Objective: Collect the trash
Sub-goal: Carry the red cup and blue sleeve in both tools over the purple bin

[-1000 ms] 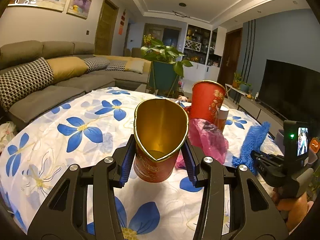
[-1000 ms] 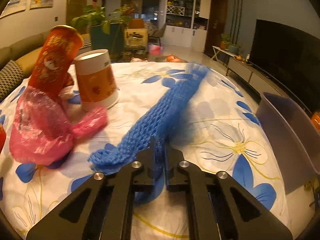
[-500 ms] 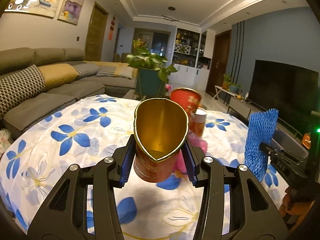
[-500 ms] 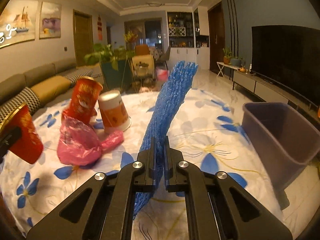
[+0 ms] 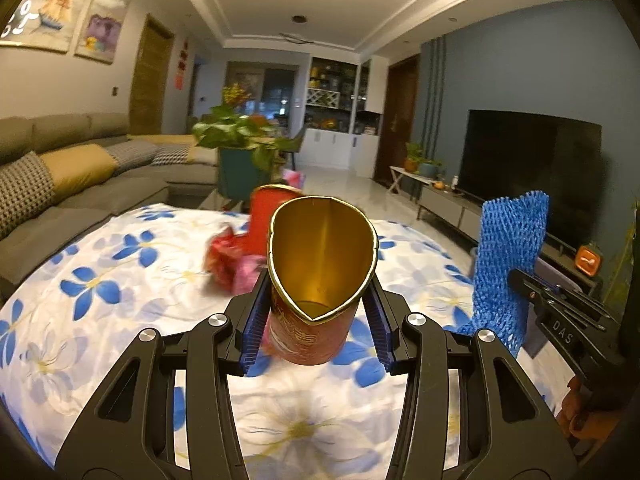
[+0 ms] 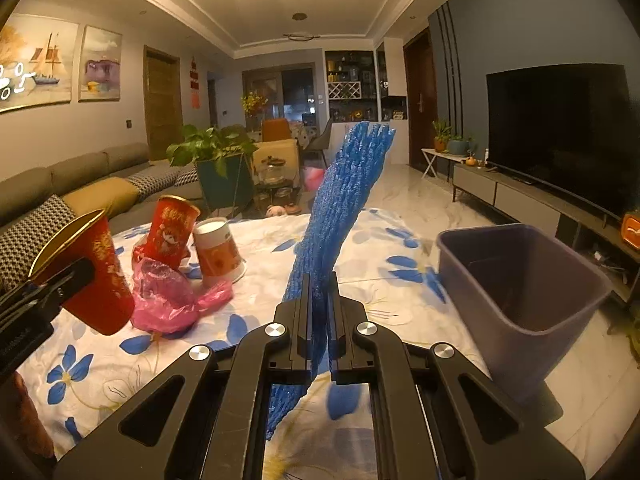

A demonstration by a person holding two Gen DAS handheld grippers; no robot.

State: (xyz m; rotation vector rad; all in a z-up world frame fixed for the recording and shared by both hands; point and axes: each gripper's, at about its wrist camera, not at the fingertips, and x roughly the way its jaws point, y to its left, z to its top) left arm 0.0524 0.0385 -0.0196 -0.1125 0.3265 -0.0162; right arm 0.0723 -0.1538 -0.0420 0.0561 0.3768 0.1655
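Ahead and to the right of the right tongs (image 6: pixel 320 304), on the floor just past the table's edge, stands the open-topped grey-purple plastic bin (image 6: pixel 520 280), its mouth tilted toward the camera. That is the relation the coming drop turns on: the bin lies on the right tongs' side, so this hand is much the nearer, while the left tongs (image 5: pixel 318 312) would have to cross the whole spread of the table (image 6: pixel 280 236), which is draped in a white cloth with blue flowers.

The right tongs are pressed together on a blue foam mesh sleeve (image 6: pixel 340 208), soft, open-netted and long. Its long axis runs up and away from the tongs, leaning a little right, with a short tail hanging below the grip. It looks light and floppy, likely to sway when carried.

The left tongs pinch a red cylindrical can with a gold inner lining (image 5: pixel 320 264), held across its body well above the cloth, the blue ribbed pads on either side. Its rim is dented into a heart-like point, so the wall seems thin and easily crushed.

To the left of the right tongs, on the table and apart from both grips, lie a crumpled pink plastic bag (image 6: pixel 168 300), a second red printed can (image 6: pixel 172 232) standing tilted, and a white-and-orange paper cup (image 6: pixel 218 252) just beside it.
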